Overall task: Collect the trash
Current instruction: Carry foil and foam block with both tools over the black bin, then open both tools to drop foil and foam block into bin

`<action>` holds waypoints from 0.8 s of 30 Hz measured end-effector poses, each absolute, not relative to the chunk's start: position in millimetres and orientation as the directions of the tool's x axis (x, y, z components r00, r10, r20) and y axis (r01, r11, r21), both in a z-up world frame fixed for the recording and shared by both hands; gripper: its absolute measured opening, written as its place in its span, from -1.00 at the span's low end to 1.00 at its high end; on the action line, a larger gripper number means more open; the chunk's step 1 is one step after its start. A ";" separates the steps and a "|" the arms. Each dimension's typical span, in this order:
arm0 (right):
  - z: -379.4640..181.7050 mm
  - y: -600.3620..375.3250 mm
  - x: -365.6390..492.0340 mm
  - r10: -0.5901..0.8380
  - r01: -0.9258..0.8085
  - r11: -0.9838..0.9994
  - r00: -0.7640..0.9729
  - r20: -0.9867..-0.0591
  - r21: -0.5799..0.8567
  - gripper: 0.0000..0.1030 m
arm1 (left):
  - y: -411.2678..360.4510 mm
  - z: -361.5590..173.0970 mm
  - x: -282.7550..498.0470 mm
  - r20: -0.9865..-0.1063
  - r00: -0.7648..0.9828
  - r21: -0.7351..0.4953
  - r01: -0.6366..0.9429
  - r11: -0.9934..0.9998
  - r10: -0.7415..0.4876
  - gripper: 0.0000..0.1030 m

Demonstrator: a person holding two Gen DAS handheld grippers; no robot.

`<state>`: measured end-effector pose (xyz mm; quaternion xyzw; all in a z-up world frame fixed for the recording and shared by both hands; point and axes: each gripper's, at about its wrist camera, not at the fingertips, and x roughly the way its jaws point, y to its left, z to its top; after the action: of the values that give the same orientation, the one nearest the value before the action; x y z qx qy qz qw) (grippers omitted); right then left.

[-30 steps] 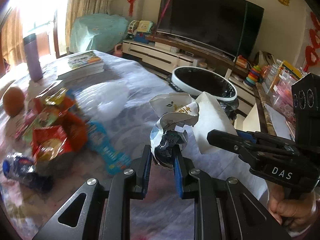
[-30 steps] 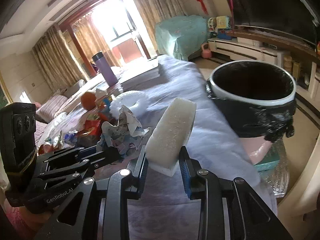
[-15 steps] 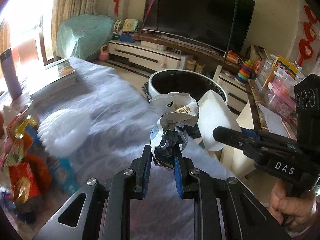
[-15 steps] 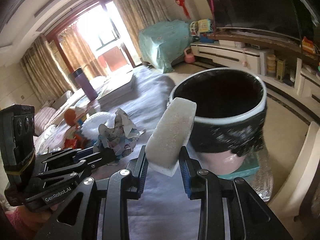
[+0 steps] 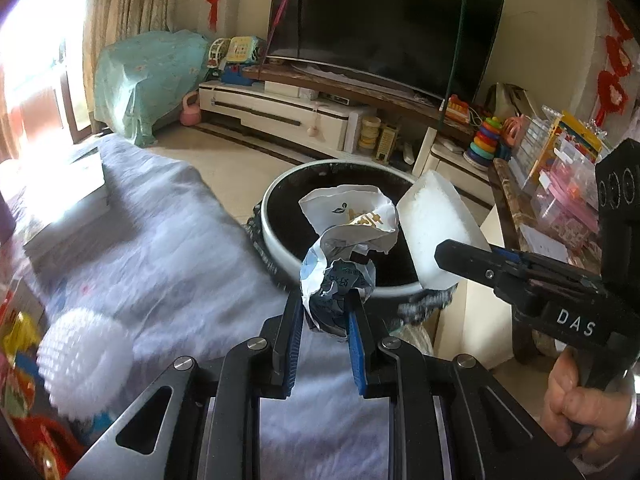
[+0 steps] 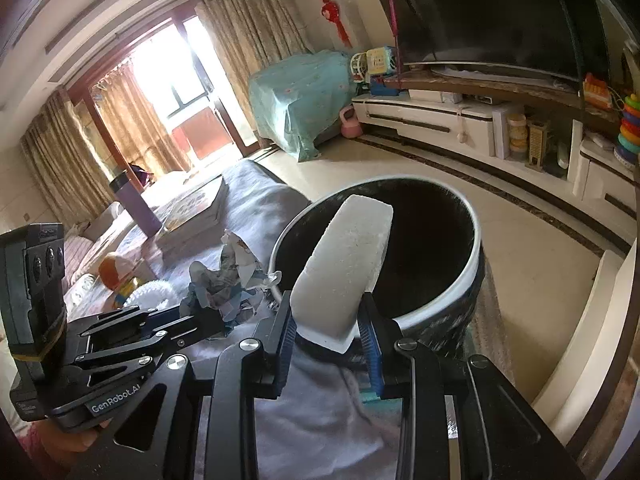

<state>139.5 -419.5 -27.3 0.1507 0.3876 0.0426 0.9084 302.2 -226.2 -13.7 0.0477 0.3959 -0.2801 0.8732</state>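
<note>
My left gripper is shut on a crumpled wrapper, white and silver with print, held up over the near rim of the trash bin. My right gripper is shut on a white foam block that leans over the same bin, a round white-rimmed bin with a black liner. In the left wrist view the foam block and the right gripper sit just right of the wrapper. The right wrist view shows the left gripper holding the wrapper beside the bin's left rim.
A table with a grey-white cloth lies behind and left, bearing a white foam net, colourful snack packets, stacked books, an orange and a purple bottle. A TV stand runs along the far wall.
Both grippers have moved away from the table's clutter toward the bin, carrying wrapper and foam block. The bin now sits directly under and behind both held items. Grips unchanged.
</note>
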 end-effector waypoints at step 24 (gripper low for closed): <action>-39.0 -453.6 183.5 0.167 0.057 0.962 0.649 -0.743 0.266 -0.31 | -280.4 -24.8 361.2 -0.749 0.506 -0.102 0.549 0.829 -0.427 -0.53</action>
<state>183.5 -453.6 -39.0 0.1340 0.4181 0.0305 0.8980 361.2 -280.4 -24.8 0.0747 0.4090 -0.2824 0.8645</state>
